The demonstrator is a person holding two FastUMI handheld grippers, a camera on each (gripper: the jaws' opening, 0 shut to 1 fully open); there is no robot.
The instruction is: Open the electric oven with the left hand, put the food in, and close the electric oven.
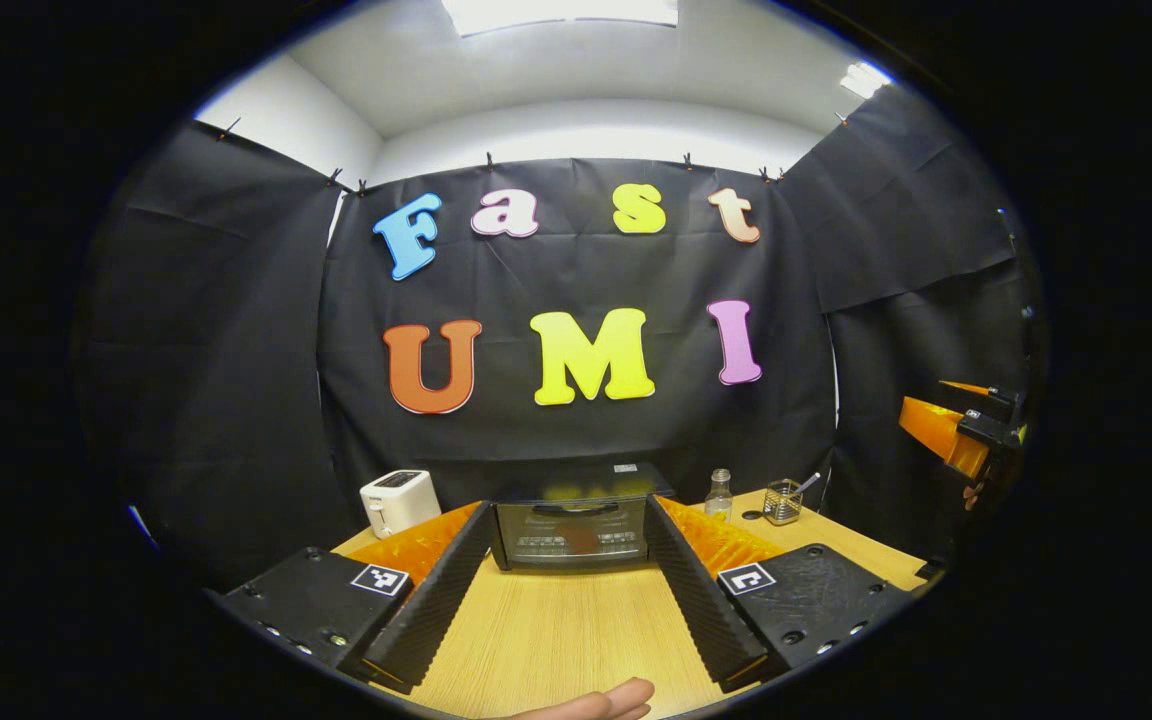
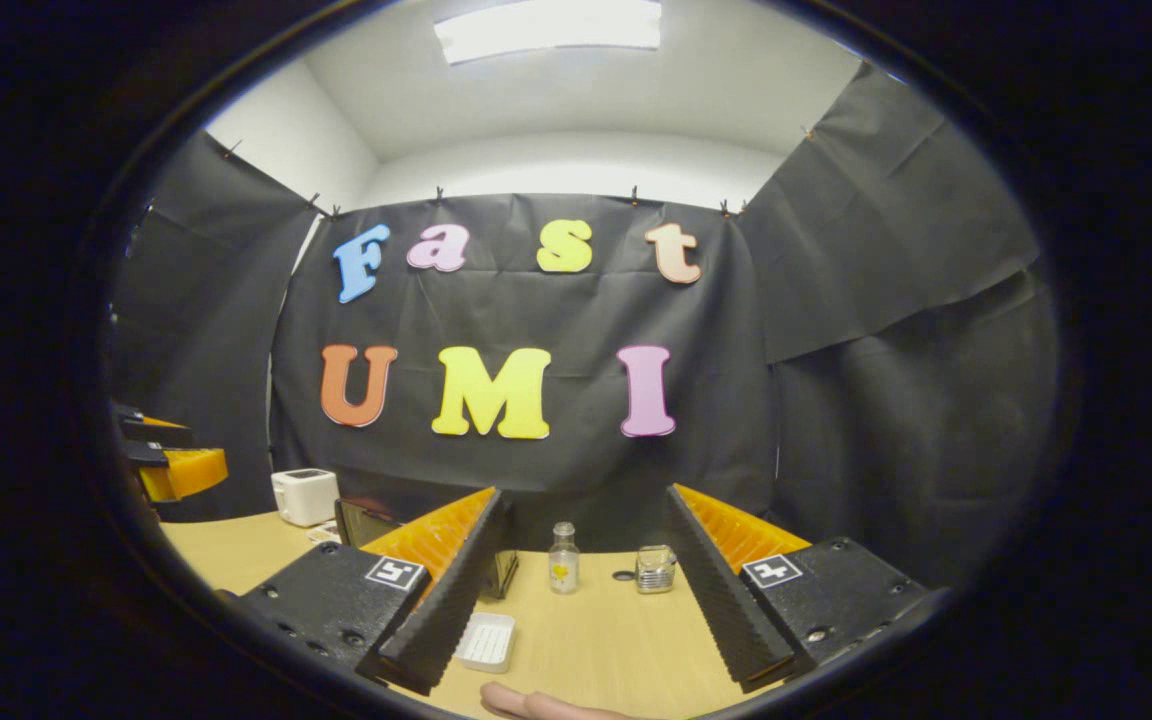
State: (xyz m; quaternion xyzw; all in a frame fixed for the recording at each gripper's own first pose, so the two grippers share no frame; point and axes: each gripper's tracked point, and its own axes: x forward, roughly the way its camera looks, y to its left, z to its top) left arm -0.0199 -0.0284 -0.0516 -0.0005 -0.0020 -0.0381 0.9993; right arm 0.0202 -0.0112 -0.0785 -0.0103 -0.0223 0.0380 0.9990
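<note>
While both grippers hang above the table with nothing between their fingers, the scene reads like this:

Oven: the electric oven (image 1: 576, 522) sits at the back of the wooden table (image 1: 556, 640), its door shut and the handle across the top of the glass.
Left gripper: the left gripper (image 1: 561, 600) is spread wide, aimed straight at the oven front and well short of it.
Right gripper: the right gripper (image 2: 576, 600) is spread wide too, pointing at a small bottle (image 2: 563, 558) and a clear cup (image 2: 654, 568).
Food: a white tray (image 2: 487, 641) lies just beside the right gripper's left finger; I cannot tell what is in it.
Other things: a white toaster (image 1: 399, 501) stands left of the oven.
Stage: a shut oven with both grippers empty fits either the moment ahead of opening or the job already closed up; whether food is inside I cannot tell through the glass.
</note>
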